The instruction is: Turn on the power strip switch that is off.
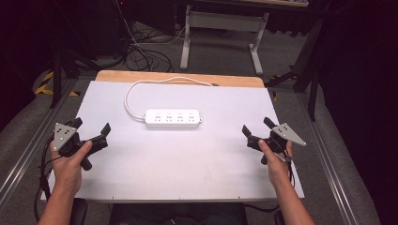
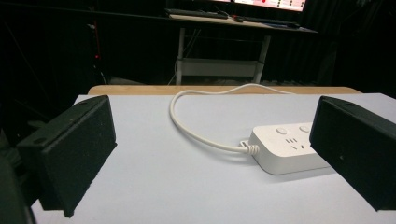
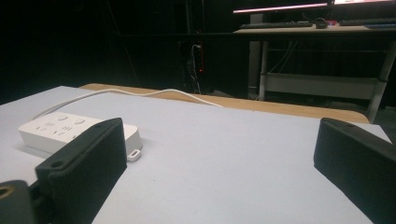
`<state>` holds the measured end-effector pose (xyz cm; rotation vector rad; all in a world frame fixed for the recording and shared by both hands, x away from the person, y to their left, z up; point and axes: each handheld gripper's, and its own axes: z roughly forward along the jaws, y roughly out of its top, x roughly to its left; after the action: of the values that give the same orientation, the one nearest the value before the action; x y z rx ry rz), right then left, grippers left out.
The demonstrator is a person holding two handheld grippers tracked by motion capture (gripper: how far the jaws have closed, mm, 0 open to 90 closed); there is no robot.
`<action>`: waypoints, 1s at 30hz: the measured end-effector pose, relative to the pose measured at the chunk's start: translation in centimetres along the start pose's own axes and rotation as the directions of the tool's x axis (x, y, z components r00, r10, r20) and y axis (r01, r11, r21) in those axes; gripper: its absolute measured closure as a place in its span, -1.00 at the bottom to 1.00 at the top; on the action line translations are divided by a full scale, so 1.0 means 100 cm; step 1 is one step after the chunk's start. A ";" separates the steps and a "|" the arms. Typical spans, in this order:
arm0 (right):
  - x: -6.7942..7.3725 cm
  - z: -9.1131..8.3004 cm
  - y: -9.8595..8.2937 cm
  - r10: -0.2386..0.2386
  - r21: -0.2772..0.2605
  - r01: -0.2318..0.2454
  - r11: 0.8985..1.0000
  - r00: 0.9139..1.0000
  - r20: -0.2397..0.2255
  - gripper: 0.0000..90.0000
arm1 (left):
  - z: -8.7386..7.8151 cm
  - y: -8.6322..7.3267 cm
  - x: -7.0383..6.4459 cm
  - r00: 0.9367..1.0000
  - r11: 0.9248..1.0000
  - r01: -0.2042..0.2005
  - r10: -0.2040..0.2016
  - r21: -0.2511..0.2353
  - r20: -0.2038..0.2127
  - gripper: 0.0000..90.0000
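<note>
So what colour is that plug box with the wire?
White, the power strip and its cord alike; the high view shows it best.

- A white board (image 1: 187, 164) covers the table, whose wooden edge (image 1: 141, 76) shows along the far side.
- A white power strip (image 1: 172, 118) lies near the board's middle, its sockets facing up.
- Its white cord (image 1: 133, 91) loops left, then runs along the far edge.
- Behind stands a white-legged desk (image 1: 220, 21).
- Dark cables (image 1: 141, 56) lie tangled on the grey floor.
- Metal rails (image 1: 328, 154) flank the table.
</note>
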<state>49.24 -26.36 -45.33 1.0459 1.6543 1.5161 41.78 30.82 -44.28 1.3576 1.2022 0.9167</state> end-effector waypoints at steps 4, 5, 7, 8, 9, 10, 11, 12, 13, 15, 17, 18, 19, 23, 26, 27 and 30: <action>0.000 0.000 0.000 -0.005 -0.004 0.005 1.000 1.000 -0.003 -0.93 | -0.001 0.000 0.000 1.000 1.000 0.006 -0.006 -0.005 -0.004 -0.98; 0.000 0.000 0.000 -0.006 -0.005 0.006 1.000 1.000 -0.001 -0.93 | -0.001 0.000 0.000 1.000 1.000 0.009 -0.009 -0.006 -0.007 -0.98; 0.000 -0.001 0.001 -0.007 -0.007 0.007 1.000 1.000 0.001 -0.93 | -0.001 0.000 0.000 1.000 1.000 0.014 -0.014 -0.006 -0.013 -0.97; 0.001 -0.001 0.001 -0.005 -0.008 0.005 1.000 1.000 0.002 -0.93 | -0.001 0.000 0.000 1.000 1.000 0.017 -0.017 -0.008 -0.017 -0.97; 0.000 -0.001 0.001 -0.005 -0.007 0.005 1.000 1.000 0.003 -0.93 | -0.001 0.001 0.000 1.000 1.000 0.013 -0.013 -0.011 -0.021 -0.96; 0.000 -0.001 0.001 -0.004 -0.008 0.004 1.000 1.000 0.003 -0.93 | -0.001 0.001 0.000 1.000 1.000 0.012 -0.012 -0.014 -0.027 -0.94; 0.000 -0.002 0.001 -0.005 -0.008 0.005 1.000 1.000 0.003 -0.93 | -0.001 0.001 0.000 0.999 1.000 0.012 -0.013 -0.017 -0.030 -0.93; 0.000 -0.002 0.001 -0.005 -0.008 0.005 1.000 1.000 0.003 -0.93 | -0.001 0.001 0.000 0.999 1.000 0.012 -0.013 -0.017 -0.030 -0.92; 0.000 -0.002 0.001 -0.005 -0.009 0.005 1.000 1.000 0.004 -0.93 | -0.001 0.001 0.000 0.999 1.000 0.013 -0.013 -0.019 -0.035 -0.92; 0.000 -0.002 0.001 -0.007 -0.009 0.007 1.000 1.000 0.003 -0.93 | 0.000 0.001 0.000 0.999 1.000 0.009 -0.010 -0.022 -0.048 -0.88; 0.000 -0.002 0.001 -0.007 -0.008 0.007 1.000 1.000 0.000 -0.93 | -0.001 0.001 0.000 0.998 1.000 0.008 -0.010 -0.029 -0.060 -0.84; 0.000 -0.002 0.001 -0.007 -0.007 0.007 1.000 1.000 0.000 -0.93 | -0.001 0.002 0.000 0.998 0.999 0.008 -0.010 -0.032 -0.066 -0.81; 0.001 -0.002 0.001 -0.005 -0.007 0.005 1.000 1.000 -0.003 -0.93 | -0.001 0.002 0.000 0.997 0.999 0.007 -0.009 -0.032 -0.072 -0.76; 0.001 -0.002 0.001 0.000 -0.006 0.000 1.000 1.000 -0.016 -0.93 | 0.000 0.001 0.000 0.996 1.000 0.006 -0.008 -0.023 -0.088 -0.64; 0.001 0.000 0.000 -0.005 -0.002 0.005 1.000 1.000 -0.018 -0.91 | -0.001 0.001 0.000 0.995 1.000 0.002 -0.005 -0.024 -0.097 -0.49; 0.001 0.000 0.000 -0.005 -0.003 0.005 1.000 1.000 -0.017 -0.91 | -0.001 0.001 0.000 0.995 1.000 0.003 -0.005 -0.022 -0.099 -0.42; 0.001 0.000 0.000 -0.006 -0.008 0.006 1.000 1.000 -0.016 -0.90 | -0.003 0.001 0.002 0.993 0.999 0.007 -0.012 -0.039 -0.118 -0.20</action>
<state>49.19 -26.31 -45.29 1.0263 1.6590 1.5301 41.55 31.12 -44.11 1.2808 1.2734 1.0199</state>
